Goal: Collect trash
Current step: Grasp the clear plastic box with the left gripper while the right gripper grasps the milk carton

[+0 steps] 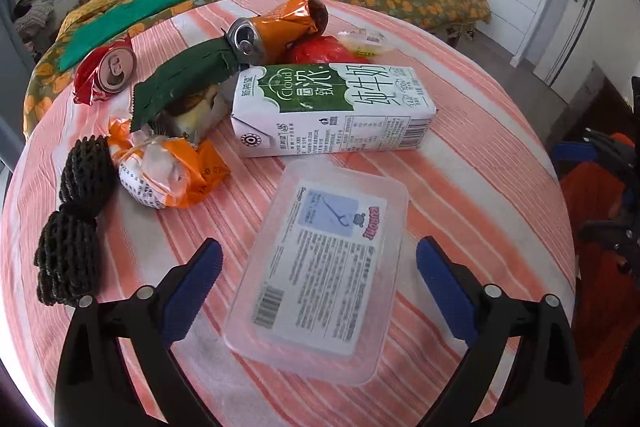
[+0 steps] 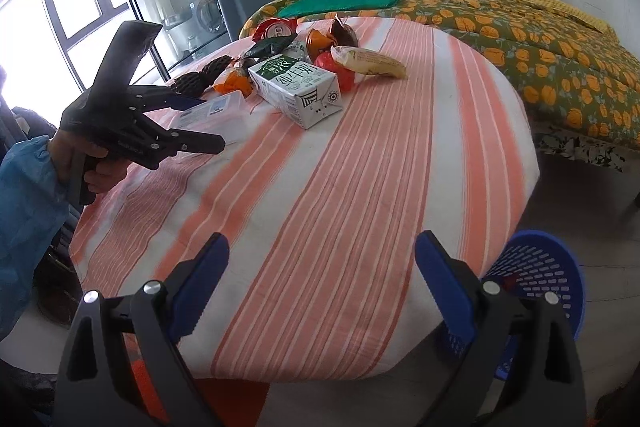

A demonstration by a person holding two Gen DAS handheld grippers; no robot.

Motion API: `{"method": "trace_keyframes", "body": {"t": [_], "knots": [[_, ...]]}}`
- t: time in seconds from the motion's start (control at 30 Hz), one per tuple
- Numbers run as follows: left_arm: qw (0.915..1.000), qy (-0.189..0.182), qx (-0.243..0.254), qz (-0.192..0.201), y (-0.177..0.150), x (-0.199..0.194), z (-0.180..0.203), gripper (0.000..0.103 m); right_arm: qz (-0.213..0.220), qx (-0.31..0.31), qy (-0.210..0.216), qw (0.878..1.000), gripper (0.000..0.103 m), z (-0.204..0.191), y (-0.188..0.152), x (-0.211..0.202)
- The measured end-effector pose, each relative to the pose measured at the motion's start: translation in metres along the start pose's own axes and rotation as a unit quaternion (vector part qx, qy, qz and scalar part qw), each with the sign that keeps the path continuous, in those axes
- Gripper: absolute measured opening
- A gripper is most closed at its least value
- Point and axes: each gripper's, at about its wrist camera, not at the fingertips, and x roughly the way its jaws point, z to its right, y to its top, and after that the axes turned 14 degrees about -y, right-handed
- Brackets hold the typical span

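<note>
The bed (image 2: 520, 15) fills the background, and before it stands the round tabletop (image 2: 360, 167) under a pink-striped cloth. Beside the tabletop, down on the floor, sits a blue basket (image 2: 536, 267); what shows of its inside looks bare, so I judge collecting has barely begun, if at all. All the trash lies on the far part of the tabletop: the milk carton (image 1: 332, 107) on its side, the clear plastic tray (image 1: 320, 279) nearest the left tool (image 1: 320, 267), then a black foam net (image 1: 72, 219), a red can (image 1: 112, 67), a silver-topped can (image 1: 246, 41) among orange and green wrappers, and an orange wrapper (image 1: 172, 171). The left tool stands wide open, its pads either side of the tray without touching it. The right tool (image 2: 320, 267) is also wide open, holding nothing, well apart from the pile.
</note>
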Motion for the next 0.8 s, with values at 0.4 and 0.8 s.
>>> {"method": "trace_keyframes", "body": {"t": [0.4,0.8], "knots": [[0.9938,0.054,-0.083,0.051,-0.033,-0.023,0.013,0.062,-0.020,-0.020,0.010,1.000,0.091,0.005,0.054,0.042],[0.9670,0.118,-0.201,0.104,-0.086,-0.053,0.027,0.063,-0.025,-0.107,0.019,0.994,0.091,-0.038,0.117,0.101]]}}
